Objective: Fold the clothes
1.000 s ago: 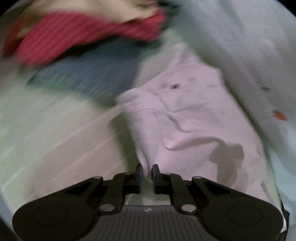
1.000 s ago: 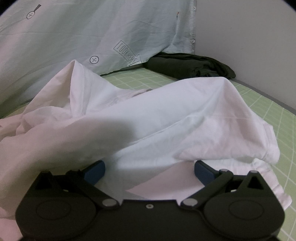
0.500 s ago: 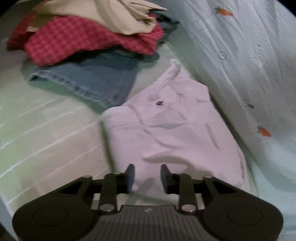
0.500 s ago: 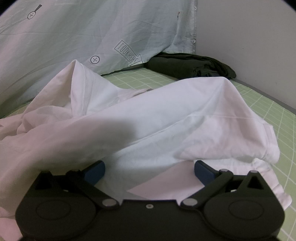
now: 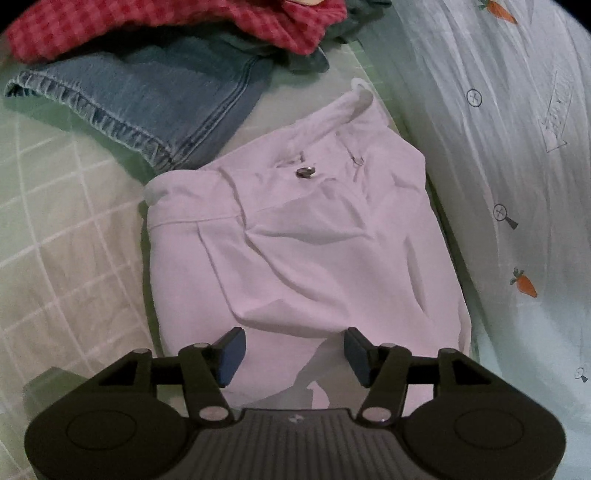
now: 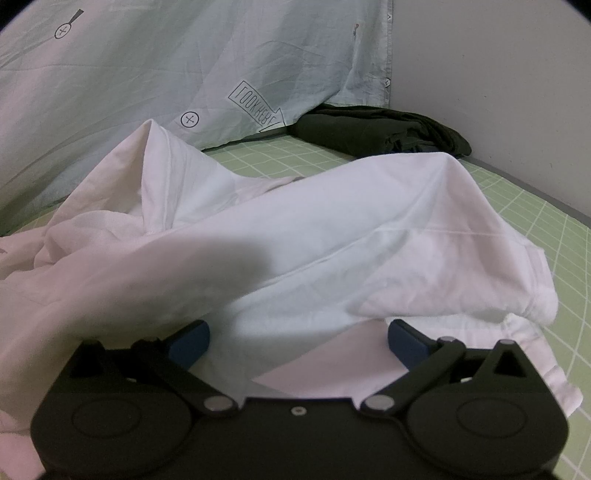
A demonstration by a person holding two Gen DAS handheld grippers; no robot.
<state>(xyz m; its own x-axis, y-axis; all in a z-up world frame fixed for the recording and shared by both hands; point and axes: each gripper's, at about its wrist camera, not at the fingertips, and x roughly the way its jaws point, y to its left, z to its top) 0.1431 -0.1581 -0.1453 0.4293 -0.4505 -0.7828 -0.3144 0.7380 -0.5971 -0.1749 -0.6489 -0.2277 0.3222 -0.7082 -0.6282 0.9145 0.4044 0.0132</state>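
White trousers (image 5: 303, 243) lie on the green grid mat (image 5: 55, 221), waistband and metal button at the far end. My left gripper (image 5: 291, 354) hovers over their near part, jaws wide open and empty. In the right wrist view the same white cloth (image 6: 295, 240) is bunched in loose humps on the mat. My right gripper (image 6: 295, 343) sits low against it, jaws wide open, with cloth lying between and over the blue pads (image 6: 188, 341).
Folded blue jeans (image 5: 147, 96) and a red checked garment (image 5: 166, 26) lie beyond the trousers. A pale printed sheet (image 5: 509, 166) runs along the right. A dark green garment (image 6: 380, 133) lies in the far corner by the wall.
My left gripper let go of the white trousers, opened wide and drew back over them. The right gripper and its cloth have not moved.
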